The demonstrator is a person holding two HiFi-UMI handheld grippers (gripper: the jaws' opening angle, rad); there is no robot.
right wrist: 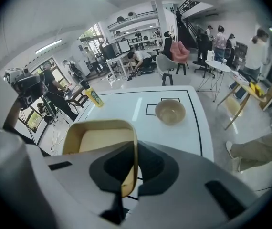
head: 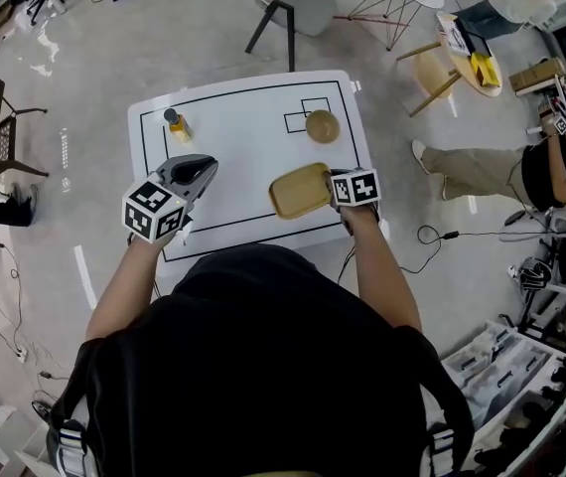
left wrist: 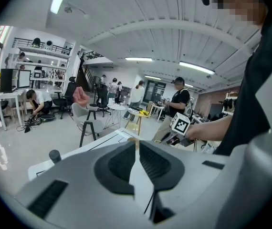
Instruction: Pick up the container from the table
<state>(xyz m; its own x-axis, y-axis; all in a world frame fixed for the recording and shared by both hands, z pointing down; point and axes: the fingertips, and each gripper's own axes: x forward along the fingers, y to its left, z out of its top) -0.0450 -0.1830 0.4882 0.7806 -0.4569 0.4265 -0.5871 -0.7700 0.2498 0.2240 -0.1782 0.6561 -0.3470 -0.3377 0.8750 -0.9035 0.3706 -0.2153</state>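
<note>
The container (head: 300, 190) is a shallow tan tray with rounded corners, hanging slightly tilted above the front right part of the white table (head: 243, 87). My right gripper (head: 335, 189) is shut on its right rim. In the right gripper view the rim of the container (right wrist: 102, 137) runs straight between the two dark pads of that gripper (right wrist: 136, 147). My left gripper (head: 199, 172) hovers over the table's front left, jaws shut with nothing in them; in its own view the left gripper's (left wrist: 137, 141) pads meet at the tips.
A tan bowl (head: 322, 125) sits at the table's back right by a small drawn square. A yellow bottle with a dark cap (head: 177, 124) stands at the back left. A chair (head: 293, 3), a wooden stool (head: 432, 73) and a seated person (head: 482, 167) surround the table.
</note>
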